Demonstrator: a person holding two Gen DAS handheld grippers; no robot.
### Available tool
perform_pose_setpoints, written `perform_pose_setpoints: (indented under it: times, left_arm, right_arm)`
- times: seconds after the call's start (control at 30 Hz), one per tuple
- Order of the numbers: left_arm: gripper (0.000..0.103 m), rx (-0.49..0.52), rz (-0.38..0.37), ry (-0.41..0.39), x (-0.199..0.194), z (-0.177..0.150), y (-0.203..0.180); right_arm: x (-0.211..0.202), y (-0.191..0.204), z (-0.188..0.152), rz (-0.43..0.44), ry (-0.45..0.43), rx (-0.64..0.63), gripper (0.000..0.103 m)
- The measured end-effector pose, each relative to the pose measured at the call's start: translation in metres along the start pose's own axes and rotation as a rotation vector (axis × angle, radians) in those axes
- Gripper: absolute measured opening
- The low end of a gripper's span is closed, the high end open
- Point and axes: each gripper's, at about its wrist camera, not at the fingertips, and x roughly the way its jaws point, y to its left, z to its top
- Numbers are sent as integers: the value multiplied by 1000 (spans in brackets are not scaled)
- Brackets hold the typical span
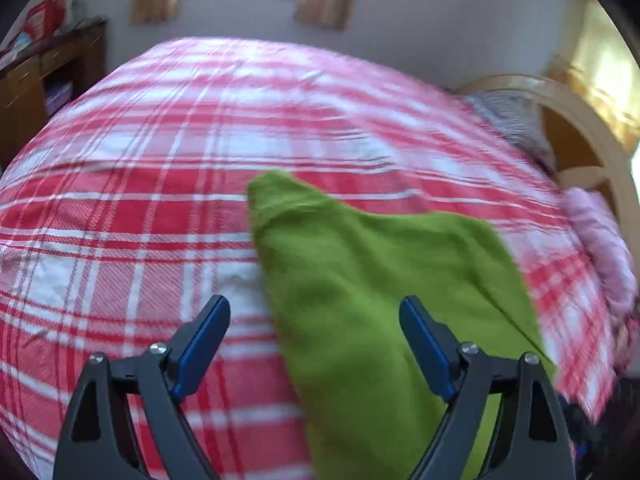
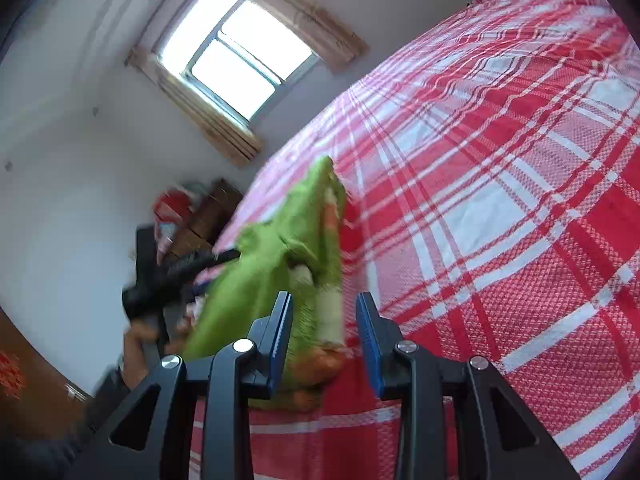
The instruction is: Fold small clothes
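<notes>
A small green garment (image 1: 360, 280) lies on the red and white plaid bedspread (image 1: 160, 160). My left gripper (image 1: 314, 308) is open just above it, the right finger (image 1: 424, 340) over the green cloth, the left finger over the bedspread. In the right wrist view the garment (image 2: 280, 248) looks folded, with orange and white trim along one edge. My right gripper (image 2: 324, 312) is open with that trimmed edge between its fingers. The left gripper (image 2: 180, 272) shows there at the garment's far side, blurred.
A wooden desk (image 1: 44, 76) with red items stands left of the bed. A curved headboard (image 1: 576, 120), a grey pillow (image 1: 516, 120) and a pink cloth (image 1: 600, 240) are at the right. A window (image 2: 236, 48) is on the far wall.
</notes>
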Motion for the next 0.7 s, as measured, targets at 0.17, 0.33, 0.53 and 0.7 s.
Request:
perform_pose_setpoints:
  times: [0.17,0.33,0.53,0.7]
  left_arm:
    - [89,-67,-138,101,15,-29,-7]
    - [91,-43,-65,88,29,-33,-18]
    - [92,-20,-35,77,27,-36,-24]
    - [92,-20,-38,66,25,-38,-18]
  right_arm:
    - [15,12,22,-8,34,-10,76]
    - [55,19,50,-15,106,-38,76]
    - [97,22,49,-109,171,-142,76]
    - [100,24,43,-72,213,-169,76]
